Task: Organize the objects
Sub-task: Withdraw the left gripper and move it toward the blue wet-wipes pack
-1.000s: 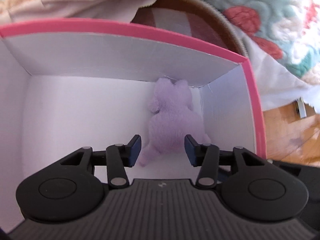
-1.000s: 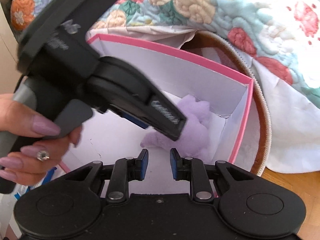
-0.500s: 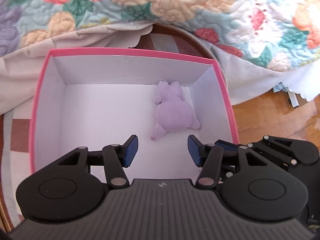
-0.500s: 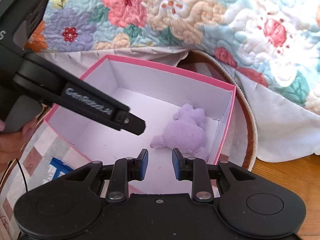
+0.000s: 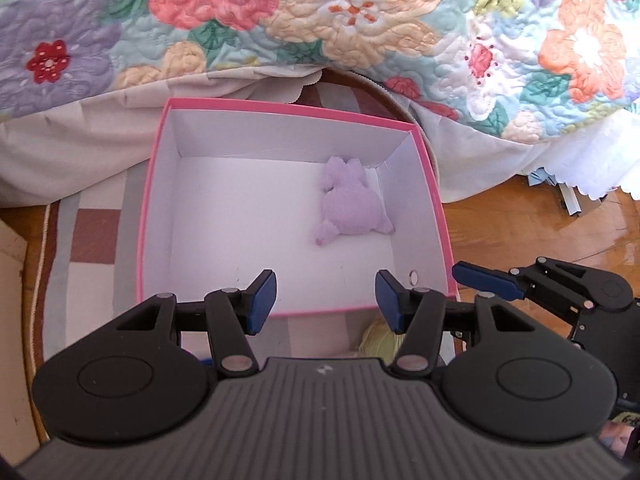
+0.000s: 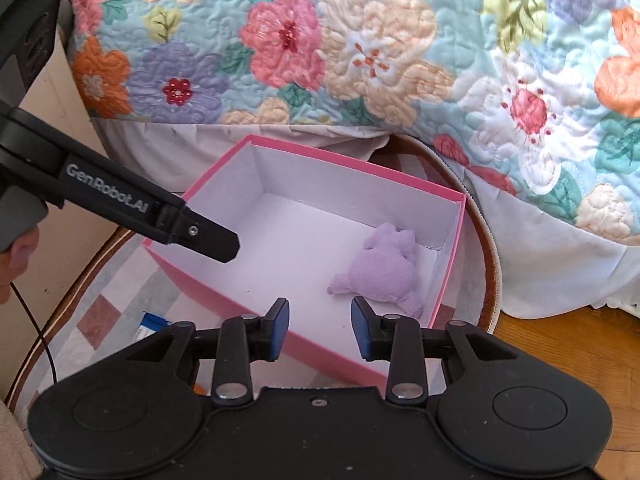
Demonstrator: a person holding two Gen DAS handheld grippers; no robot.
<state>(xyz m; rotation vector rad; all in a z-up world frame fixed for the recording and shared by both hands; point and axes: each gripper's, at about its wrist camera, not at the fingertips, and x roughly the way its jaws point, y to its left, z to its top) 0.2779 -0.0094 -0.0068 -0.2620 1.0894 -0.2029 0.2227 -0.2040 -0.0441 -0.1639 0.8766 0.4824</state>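
Observation:
A pink box with a white inside [image 5: 434, 216] [image 6: 212, 288] stands on a rug by the bed. A purple plush toy [image 5: 350, 208] [image 6: 380, 272] lies in its far right corner. My left gripper [image 5: 326, 302] is open and empty, above the box's near edge. My right gripper [image 6: 319, 328] is open and empty, above the box's near wall; it also shows in the left wrist view [image 5: 486, 280] to the right of the box. A pale yellow-green soft object [image 5: 378, 340] lies in front of the box, partly hidden by my left gripper.
A flowered quilt [image 5: 360, 20] [image 6: 400, 40] hangs over the bed behind the box. The checked rug [image 5: 92, 236] lies on a wooden floor [image 5: 540, 232]. A blue item [image 6: 154, 326] lies on the rug left of the box.
Both grippers have pulled back and up away from the box, so the whole box shows. The right gripper's jaws have opened wider. The plush toy stays in the box.

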